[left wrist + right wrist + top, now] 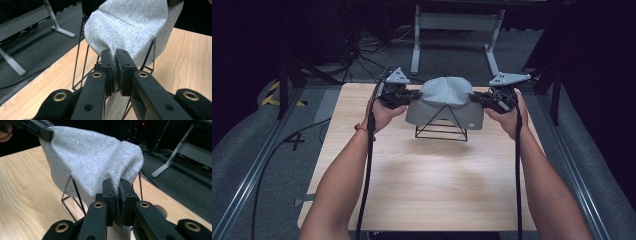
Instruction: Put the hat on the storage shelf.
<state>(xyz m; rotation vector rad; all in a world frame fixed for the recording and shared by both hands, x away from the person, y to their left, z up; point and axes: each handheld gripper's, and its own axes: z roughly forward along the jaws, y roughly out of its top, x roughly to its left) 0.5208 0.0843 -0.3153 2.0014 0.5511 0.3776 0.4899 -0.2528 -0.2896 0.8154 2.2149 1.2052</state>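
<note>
**Grey cap held by both sides over the wire stand**

High view: the grey cap [446, 101] sits over a black wire stand [441, 128] at the far middle of the wooden table [422, 180]. The left gripper [408, 98] pinches the cap's left edge and the right gripper [477, 99] pinches its right edge, each held in a hand. The cap's crown drapes over the peak of the stand, so the work looks to be in its middle stage: the cap is gripped on both sides, and I cannot tell whether it is being settled onto the stand or lifted off it. Either way, the letting go or the lifting clear remains.

Left gripper view: the jaws are closed narrow on a fold of the cap's [130, 27] fabric, which is squeezed flat between them. The stand's thin rods [80, 52] run down beneath the cloth to the table.

Right gripper view: the jaws are likewise clamped tight on the cap's [90, 157] edge. The stand [72, 192] shows below, partly covered.

There are no containers on the table; the stand carries nothing but the cap.
</note>
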